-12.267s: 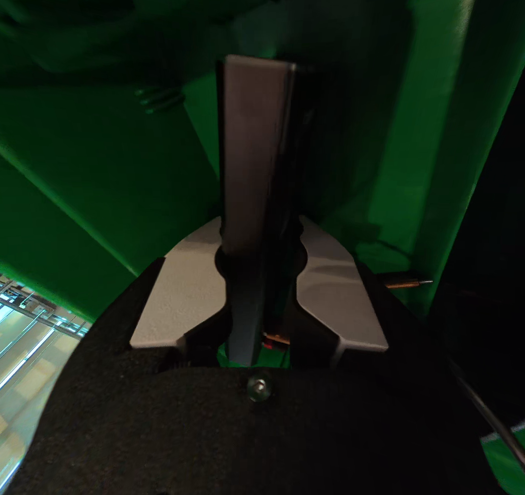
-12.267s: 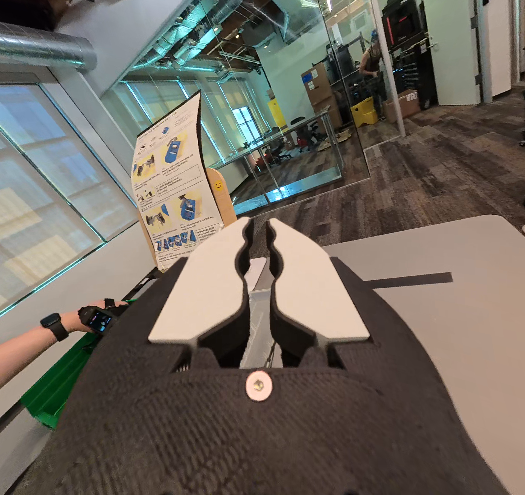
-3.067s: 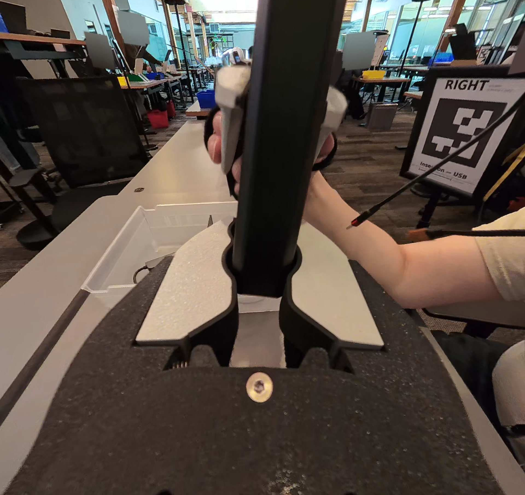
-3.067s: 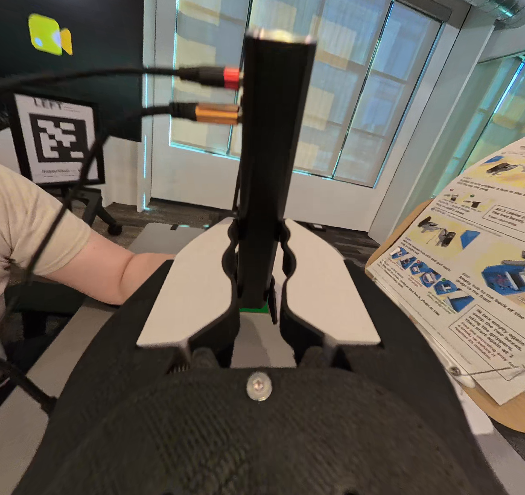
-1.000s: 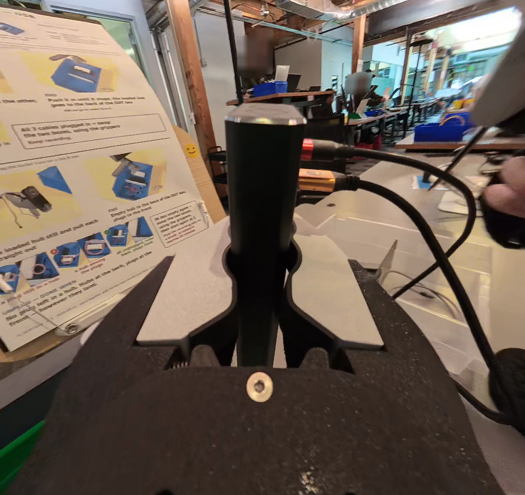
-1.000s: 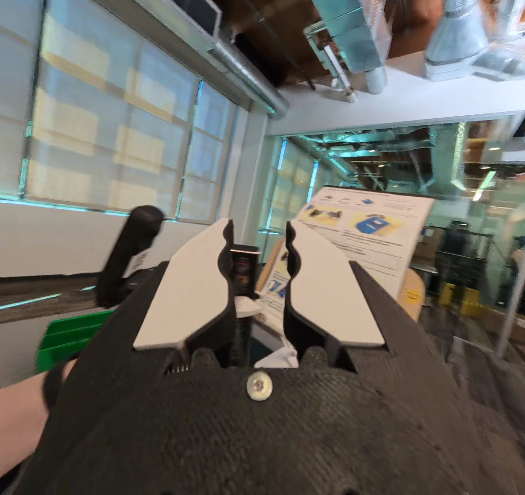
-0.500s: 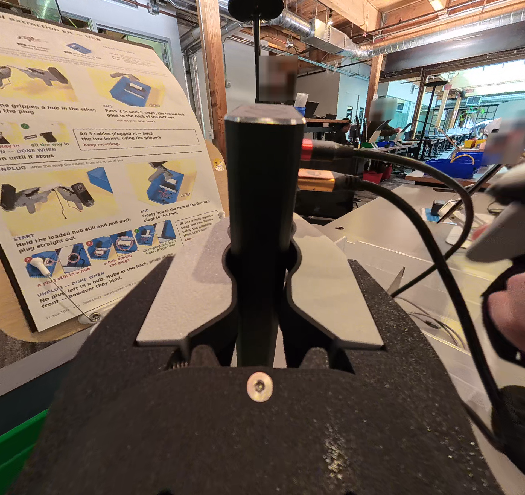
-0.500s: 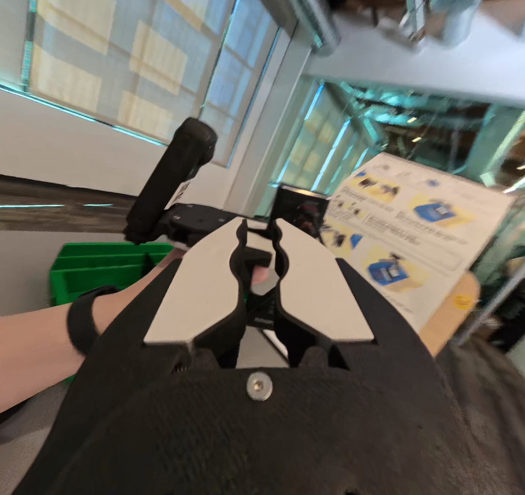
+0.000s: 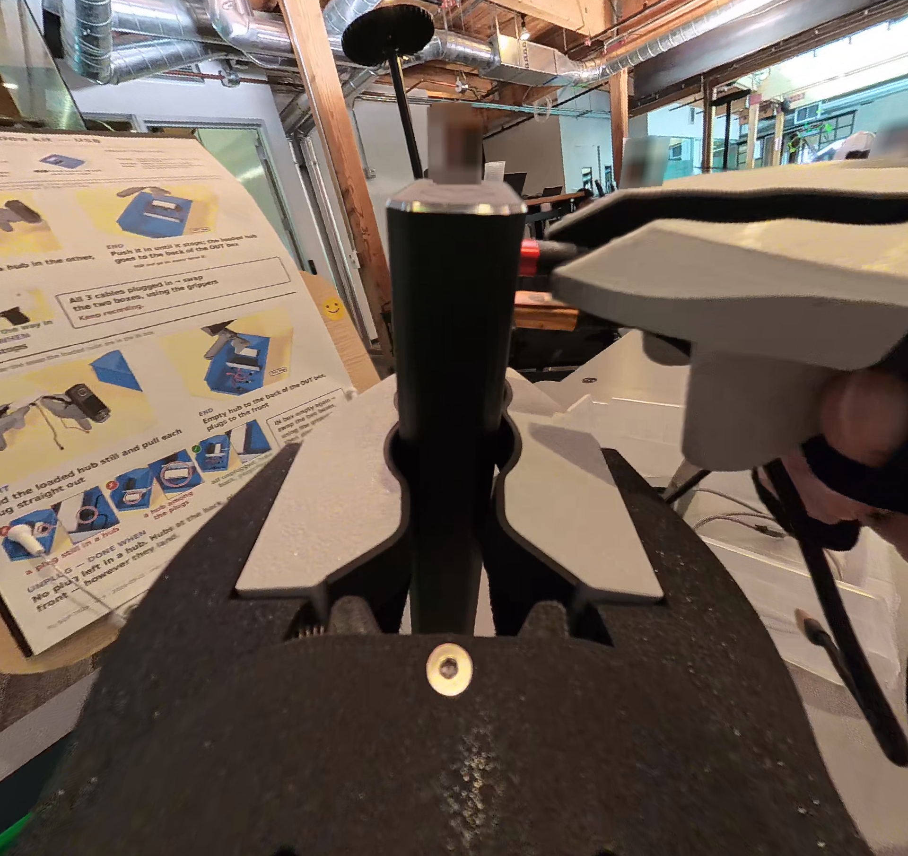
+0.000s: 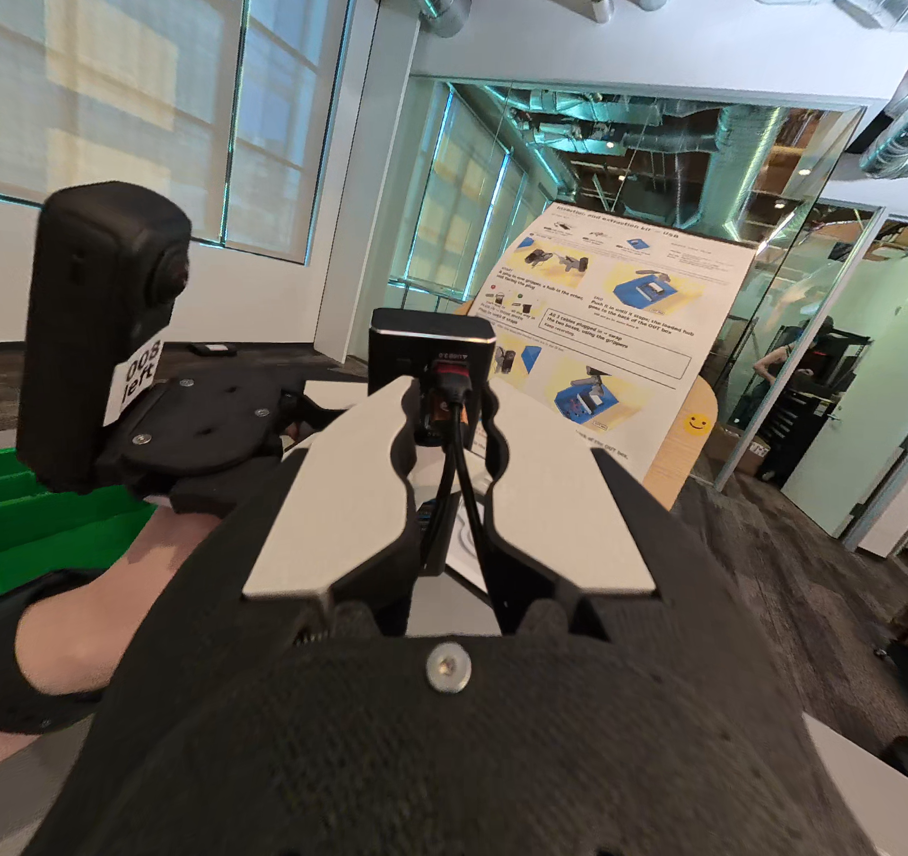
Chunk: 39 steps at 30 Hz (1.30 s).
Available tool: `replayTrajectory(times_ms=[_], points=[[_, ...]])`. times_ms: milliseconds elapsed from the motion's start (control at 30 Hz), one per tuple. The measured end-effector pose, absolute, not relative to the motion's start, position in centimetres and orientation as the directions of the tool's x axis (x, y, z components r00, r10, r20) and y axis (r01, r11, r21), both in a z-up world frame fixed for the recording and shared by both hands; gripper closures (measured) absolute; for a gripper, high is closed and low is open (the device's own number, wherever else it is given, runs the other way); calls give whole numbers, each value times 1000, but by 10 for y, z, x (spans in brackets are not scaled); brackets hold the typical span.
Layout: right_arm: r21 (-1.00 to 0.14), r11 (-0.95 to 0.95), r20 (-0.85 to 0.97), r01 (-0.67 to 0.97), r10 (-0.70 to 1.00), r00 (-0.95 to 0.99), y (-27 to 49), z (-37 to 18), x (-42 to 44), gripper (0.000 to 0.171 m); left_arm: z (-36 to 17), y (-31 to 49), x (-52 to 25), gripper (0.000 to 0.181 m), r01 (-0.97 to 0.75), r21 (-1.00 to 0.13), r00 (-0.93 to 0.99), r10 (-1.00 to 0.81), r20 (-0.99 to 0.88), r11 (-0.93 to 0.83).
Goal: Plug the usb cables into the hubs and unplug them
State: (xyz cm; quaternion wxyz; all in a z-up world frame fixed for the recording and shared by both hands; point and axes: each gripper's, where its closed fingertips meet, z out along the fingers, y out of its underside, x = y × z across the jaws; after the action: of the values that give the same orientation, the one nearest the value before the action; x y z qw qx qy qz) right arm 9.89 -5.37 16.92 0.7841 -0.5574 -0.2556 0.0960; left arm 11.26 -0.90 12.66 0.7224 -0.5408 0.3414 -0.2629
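My left gripper [image 9: 452,390] is shut on a black USB hub [image 9: 454,316] and holds it upright. Two cables are plugged into the hub's right side. The red plug [image 9: 530,257] shows; the gold plug below it is hidden in this view. My right gripper [image 9: 550,250] reaches in from the right, one finger above and one below the red plug's cable. In the right wrist view the hub [image 10: 432,346] faces me, with the red plug [image 10: 449,370] above the gold plug [image 10: 435,410]. My right gripper [image 10: 449,387] straddles them, jaws narrowly apart, and both black cables [image 10: 459,478] run back between its fingers.
An instruction poster on a wooden board [image 9: 147,341] stands left of the hub, and shows in the right wrist view [image 10: 614,331]. A green bin [image 10: 59,528] lies low at the left. A white table [image 9: 737,611] carries a thin loose cable [image 9: 727,520]. The left gripper's camera [image 10: 98,316] stands nearby. Tip to tip, the grippers are about 6 cm apart.
My right gripper has swung in to the hub and now straddles the red plug. My left gripper still holds the hub and has tilted a little.
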Motion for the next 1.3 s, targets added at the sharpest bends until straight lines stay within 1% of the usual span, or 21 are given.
replayTrajectory(times_ms=[33, 133, 267, 533, 733, 867, 1100, 1200, 1300], points=[[-928, 349, 286, 131, 439, 852, -52, 168, 100, 147, 125, -10, 116, 151, 5, -960, 624, -752, -215, 279], [-935, 336, 265, 113, 448, 854, -48, 166, 105, 155, 122, -13, 122, 151, 0, -959, 615, -756, -224, 284], [-942, 314, 264, 120, 471, 842, -47, 163, 105, 155, 121, -11, 121, 151, 11, -960, 618, -756, -215, 281], [-948, 314, 208, 46, 505, 838, -44, 162, 105, 154, 120, -6, 118, 151, -32, -963, 649, -727, -223, 266], [-948, 311, 227, 74, 491, 841, -40, 157, 104, 155, 115, -2, 119, 151, -26, -973, 612, -766, -198, 230], [-948, 306, 246, 89, 529, 812, -42, 157, 99, 154, 113, -1, 119, 151, -30, -976, 588, -785, -194, 218], [-948, 315, 198, 40, 487, 850, -40, 155, 100, 154, 111, 2, 116, 150, -47, -977, 613, -766, -193, 209], [-938, 340, 223, 66, 445, 868, -39, 155, 100, 154, 110, 2, 117, 150, -29, -981, 594, -786, -171, 191], [-938, 342, 220, 62, 445, 868, -39, 155, 99, 154, 111, 2, 118, 150, -15, -984, 584, -797, -153, 178]])
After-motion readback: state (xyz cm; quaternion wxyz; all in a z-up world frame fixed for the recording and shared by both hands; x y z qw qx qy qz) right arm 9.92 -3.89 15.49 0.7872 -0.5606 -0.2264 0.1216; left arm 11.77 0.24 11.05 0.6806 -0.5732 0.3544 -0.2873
